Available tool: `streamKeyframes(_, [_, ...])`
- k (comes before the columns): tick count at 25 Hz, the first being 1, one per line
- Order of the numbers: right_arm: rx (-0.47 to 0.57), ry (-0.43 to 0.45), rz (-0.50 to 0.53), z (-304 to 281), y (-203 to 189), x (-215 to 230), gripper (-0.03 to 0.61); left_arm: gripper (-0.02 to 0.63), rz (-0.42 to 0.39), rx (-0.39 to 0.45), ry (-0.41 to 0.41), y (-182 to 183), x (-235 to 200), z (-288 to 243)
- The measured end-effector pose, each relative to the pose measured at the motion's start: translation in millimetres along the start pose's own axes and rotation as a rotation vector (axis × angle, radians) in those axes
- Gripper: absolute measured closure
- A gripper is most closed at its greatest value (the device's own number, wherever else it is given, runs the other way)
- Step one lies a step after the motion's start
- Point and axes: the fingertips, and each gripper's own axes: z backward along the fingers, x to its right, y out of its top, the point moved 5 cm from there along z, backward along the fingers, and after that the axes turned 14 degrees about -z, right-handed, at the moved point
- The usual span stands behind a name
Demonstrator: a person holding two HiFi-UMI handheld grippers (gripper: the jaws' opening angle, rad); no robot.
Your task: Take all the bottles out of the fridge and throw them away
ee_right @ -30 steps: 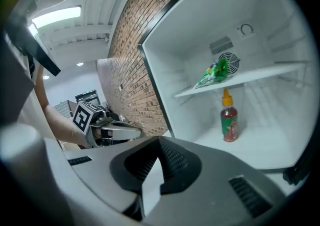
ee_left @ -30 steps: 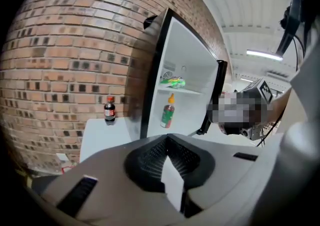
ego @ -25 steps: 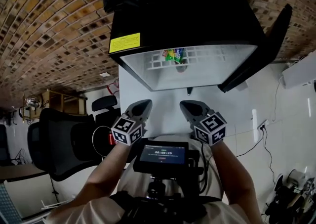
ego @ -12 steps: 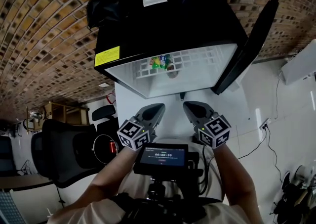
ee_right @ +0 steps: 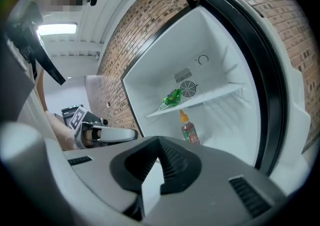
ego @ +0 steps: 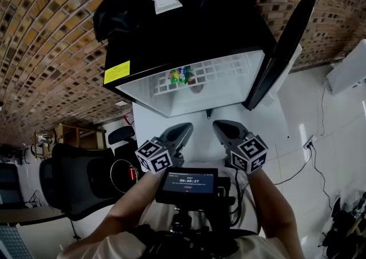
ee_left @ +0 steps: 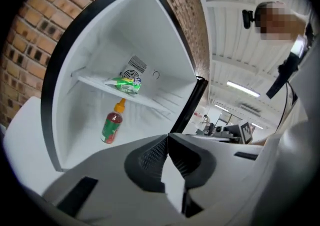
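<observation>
Left claw (ee_left: 167,139) and right claw (ee_right: 159,141) — both shut, empty (bottle (ee_right: 189,130) untouched); reaching in unopened could knock it over.

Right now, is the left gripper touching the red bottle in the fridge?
Apart. Left gripper view shows bare fridge interior between the shut left gripper and the red bottle.
</observation>
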Motion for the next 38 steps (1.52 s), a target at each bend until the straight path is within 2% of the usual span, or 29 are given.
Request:
streamKeyframes(4, [-0.004, 0.004, -0.003, -0.8, -1.4, 2.3, 0.577, 0.601, -0.033, -0.057, 0.038, -13.3, -6.3, -3.9])
streamKeyframes(13, [-0.03, 0.003, -0.02, -2.6, -9.3, 11.6, 0.577, 0.601, -0.016, -0.107, 0.097, -25.4, -11.4, -8.8])
streamKeyframes(16, [-0.046, 0.01, -0.027, -4.1, -12.0, 13.6, 0.577, 0.601, -0.005, -0.119, 0.101, -21.3, -6.1, -11.2])
streamKeyframes(25, [-0.096, 0.045, -0.015, -21.6, -14.3, 18.1, 0.577, 0.601, -0.039, -0.11, 0.131, -28.3, -7.0, -4.7])
streamKeyframes(30, [-0.137, 0.041, 0.025, -33.7, -18.9, 18.1, 0.577, 0.601, -0.02, -0.114, 0.17, -30.0, -7.0, 5.2])
streamKeyframes(38, [-0.207, -0.039, 0.143, -59.5, -30.3, 41.4, 0.568, 0.601, -0.017, -0.1, 0.218, -33.3, -2.3, 21.2])
